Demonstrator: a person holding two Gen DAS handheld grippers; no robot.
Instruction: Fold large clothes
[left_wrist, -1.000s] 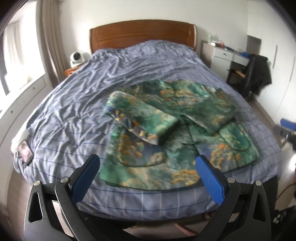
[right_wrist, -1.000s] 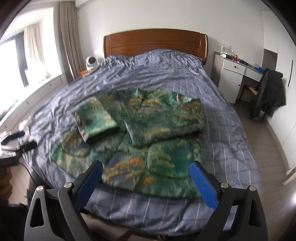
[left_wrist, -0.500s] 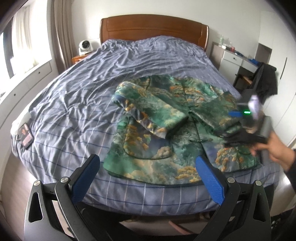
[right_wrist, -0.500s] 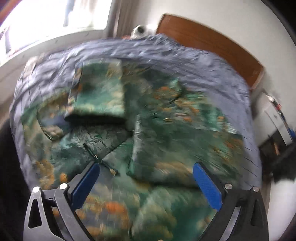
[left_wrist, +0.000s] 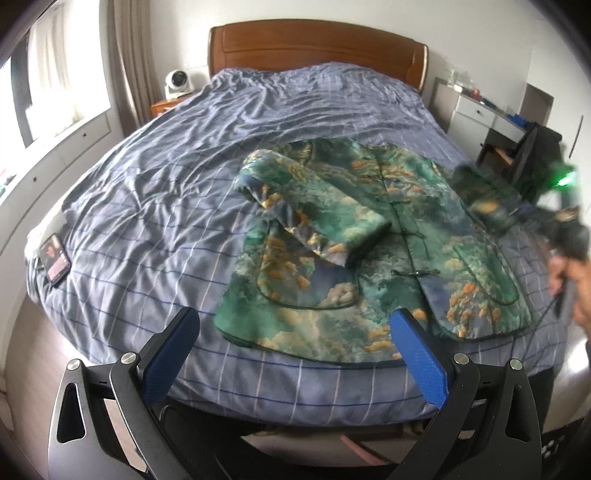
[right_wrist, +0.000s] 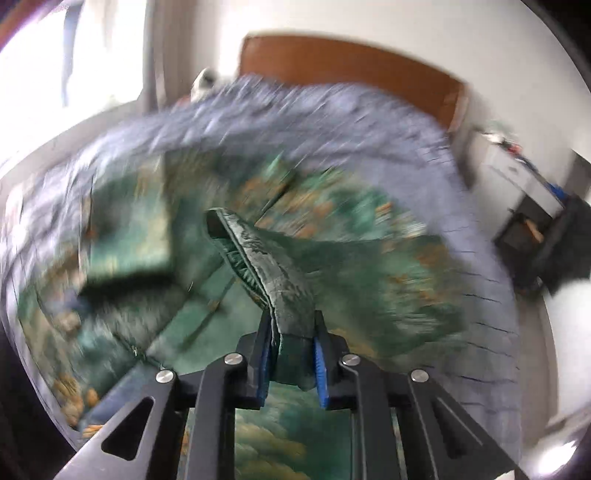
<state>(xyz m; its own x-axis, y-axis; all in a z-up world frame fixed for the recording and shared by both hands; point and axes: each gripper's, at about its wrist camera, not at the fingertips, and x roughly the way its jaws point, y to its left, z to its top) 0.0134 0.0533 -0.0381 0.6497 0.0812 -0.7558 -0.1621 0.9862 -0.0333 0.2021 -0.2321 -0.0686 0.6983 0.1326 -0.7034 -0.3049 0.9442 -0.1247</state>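
The left hand-held gripper (left_wrist: 291, 352) hangs above the foot of the bed (left_wrist: 155, 206), its two blue fingers spread wide with nothing between them. The jacket (left_wrist: 369, 258) lies just beyond its fingertips, flat on the striped blue bedcover in the bed's near right part, hem toward the camera and collar toward the wooden headboard (left_wrist: 317, 48).

The right hand-held gripper (right_wrist: 291, 354) is pressed together on a bunched edge of the jacket (right_wrist: 280, 291), the cloth pinched between its blue pads and rising from them in a ridge that runs up and to the left. In the left wrist view this gripper (left_wrist: 554, 218) shows only as a dark blur with a green light at the jacket's far right side, a sleeve lifted off the bed by it.

The jacket is a heavy brocade in green with orange and pale cloud-like patches and dark piping. Its front closes down the middle with knotted loop fastenings. One sleeve (left_wrist: 314, 218) is folded across the chest and lies diagonally on the left half. The right wrist view is badly smeared, so finer detail there cannot be told.

A phone (left_wrist: 54, 260) rests on the bedcover near the bed's left edge, well apart from the jacket
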